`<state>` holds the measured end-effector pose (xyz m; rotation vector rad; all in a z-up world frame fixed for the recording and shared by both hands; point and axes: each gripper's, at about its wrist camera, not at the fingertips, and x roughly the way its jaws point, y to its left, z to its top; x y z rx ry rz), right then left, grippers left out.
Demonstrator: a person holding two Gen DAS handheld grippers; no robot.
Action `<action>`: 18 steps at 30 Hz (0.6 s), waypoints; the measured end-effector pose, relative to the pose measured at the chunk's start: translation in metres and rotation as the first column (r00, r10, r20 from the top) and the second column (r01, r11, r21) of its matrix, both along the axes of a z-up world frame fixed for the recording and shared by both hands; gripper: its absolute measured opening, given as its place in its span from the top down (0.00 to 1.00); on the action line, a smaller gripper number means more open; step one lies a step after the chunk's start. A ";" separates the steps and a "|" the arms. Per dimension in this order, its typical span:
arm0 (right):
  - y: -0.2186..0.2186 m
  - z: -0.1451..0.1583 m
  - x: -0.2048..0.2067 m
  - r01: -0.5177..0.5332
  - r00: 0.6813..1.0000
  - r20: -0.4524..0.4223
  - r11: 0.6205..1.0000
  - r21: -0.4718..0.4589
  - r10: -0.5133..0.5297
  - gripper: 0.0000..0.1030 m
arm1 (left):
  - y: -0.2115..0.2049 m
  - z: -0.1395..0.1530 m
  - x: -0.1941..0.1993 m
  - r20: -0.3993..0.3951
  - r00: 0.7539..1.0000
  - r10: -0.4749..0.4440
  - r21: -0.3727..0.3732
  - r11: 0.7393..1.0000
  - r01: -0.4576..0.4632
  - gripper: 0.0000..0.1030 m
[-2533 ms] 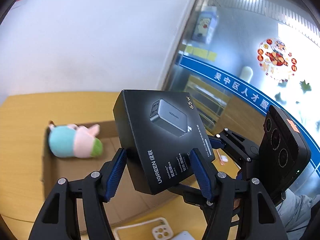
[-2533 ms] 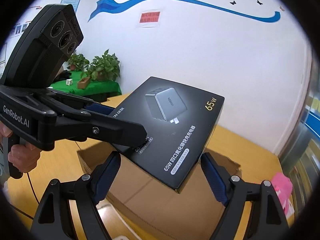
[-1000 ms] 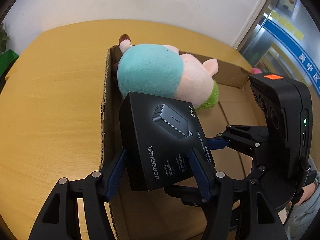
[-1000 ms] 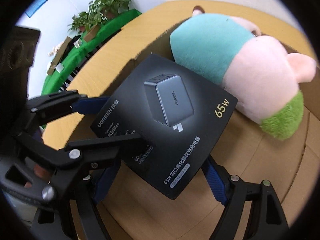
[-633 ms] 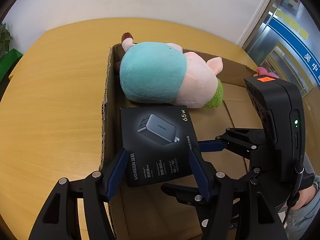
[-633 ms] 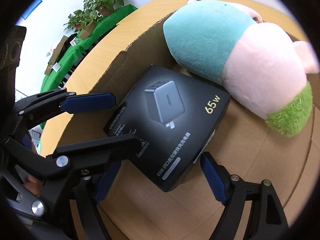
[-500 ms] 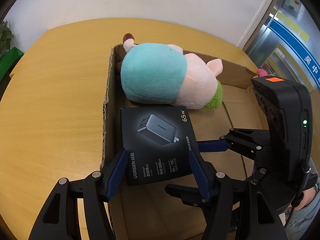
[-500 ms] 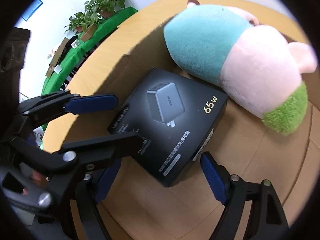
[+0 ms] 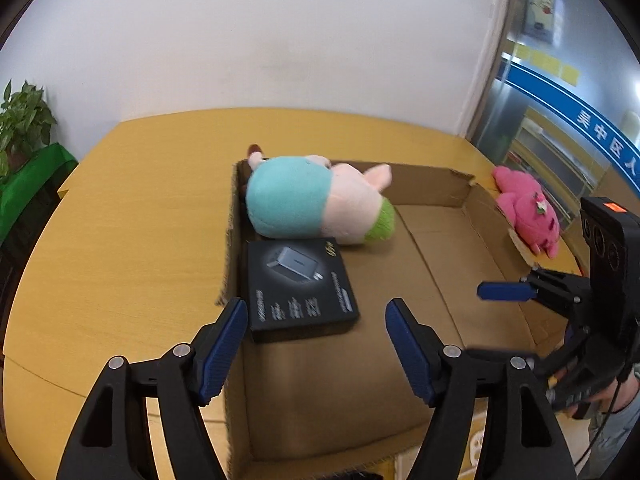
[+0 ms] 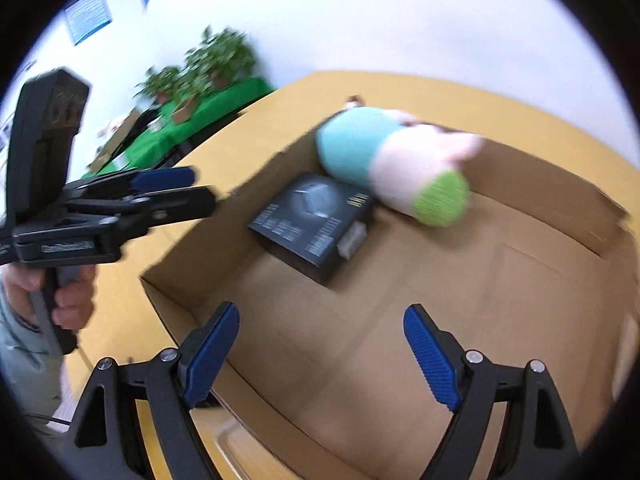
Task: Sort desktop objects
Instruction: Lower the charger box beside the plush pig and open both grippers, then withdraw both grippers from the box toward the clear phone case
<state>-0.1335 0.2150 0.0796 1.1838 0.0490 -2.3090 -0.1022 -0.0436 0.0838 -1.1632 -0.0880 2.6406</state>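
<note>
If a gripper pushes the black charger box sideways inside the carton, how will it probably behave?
The black charger box lies flat on the cardboard carton floor, so it likely slides, not tips. Its crisp edges suggest it is stiff. The plush toy beside it would probably yield softly.

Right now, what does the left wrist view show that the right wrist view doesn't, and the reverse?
Only the left wrist view shows the pink plush outside the cardboard box. Only the right wrist view shows the green-covered table with plants. Both show the black charger box lying in the box beside the teal-and-pink plush, and both the left gripper and right gripper open and empty.
</note>
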 end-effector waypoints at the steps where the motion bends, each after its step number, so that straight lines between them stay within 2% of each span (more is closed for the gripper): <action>1: 0.011 -0.002 0.007 0.036 0.999 -0.006 0.999 -0.004 -0.036 0.18 | 0.003 -0.003 0.005 0.003 1.000 -0.007 -0.003 1.000 0.007 0.26; 5: 0.055 -0.019 0.020 0.184 0.983 0.008 0.983 0.008 -0.184 0.18 | 0.013 -0.026 0.013 0.071 0.997 -0.007 -0.020 1.000 0.008 0.26; 10: 0.085 -0.035 0.037 0.274 0.962 0.005 0.960 0.059 -0.275 0.18 | 0.007 -0.058 0.020 0.160 0.987 0.030 -0.032 0.999 -0.025 0.27; 11: 0.088 -0.040 0.039 0.282 0.959 0.008 0.957 0.069 -0.283 0.18 | 0.007 -0.061 0.021 0.160 0.987 0.026 -0.023 0.999 -0.022 0.27; 12: 0.090 -0.043 0.040 0.286 0.958 0.016 0.956 0.069 -0.288 0.18 | 0.009 -0.061 0.024 0.136 0.991 0.016 -0.035 0.999 -0.012 0.27; 15: 0.099 -0.051 0.048 0.306 0.951 0.038 0.952 0.030 -0.307 0.19 | 0.017 -0.066 0.024 0.125 0.992 0.016 -0.094 0.996 -0.004 0.27; 18: 0.098 -0.053 0.051 0.316 0.948 0.039 0.949 0.013 -0.317 0.19 | 0.018 -0.068 0.023 0.121 0.992 0.027 -0.121 0.993 -0.012 0.27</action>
